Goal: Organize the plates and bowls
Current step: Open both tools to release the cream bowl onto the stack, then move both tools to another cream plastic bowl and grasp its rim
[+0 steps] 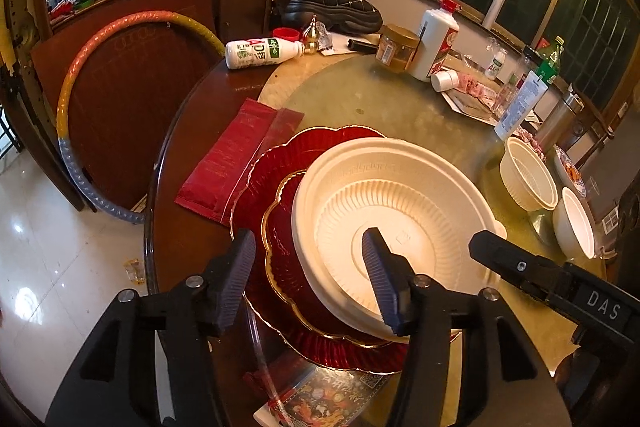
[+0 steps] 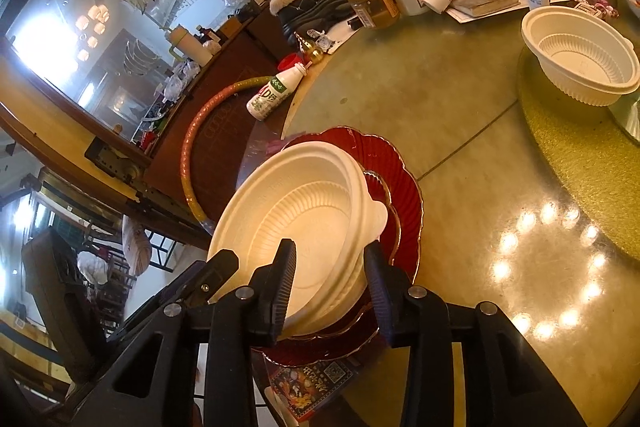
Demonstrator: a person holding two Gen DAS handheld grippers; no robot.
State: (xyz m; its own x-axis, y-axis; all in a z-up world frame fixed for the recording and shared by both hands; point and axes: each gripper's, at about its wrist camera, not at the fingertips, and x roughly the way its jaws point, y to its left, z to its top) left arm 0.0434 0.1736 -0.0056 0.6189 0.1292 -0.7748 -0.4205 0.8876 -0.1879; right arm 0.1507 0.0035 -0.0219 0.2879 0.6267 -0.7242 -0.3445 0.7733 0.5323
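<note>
A large white bowl [image 1: 400,211] sits on a small red gold-rimmed plate [image 1: 282,247], which lies on a bigger red plate [image 1: 320,143]. My left gripper [image 1: 310,263] is open, one finger left of the stack, the other over the bowl's inside. My right gripper [image 2: 330,271] is open with its fingers straddling the bowl's [image 2: 304,219] near rim; one of its fingers shows in the left wrist view [image 1: 516,267]. Two more white bowls [image 1: 528,175] [image 1: 576,223] stand to the right; one shows in the right wrist view [image 2: 580,55].
The round table holds a red packet [image 1: 228,163], a lying milk bottle [image 1: 264,53], a jar [image 1: 396,47], a white liquor bottle [image 1: 434,43], a boot [image 1: 332,7], papers and bottles at the far right. A booklet [image 1: 320,399] lies at the near edge. A hoop [image 1: 80,107] leans beside the table.
</note>
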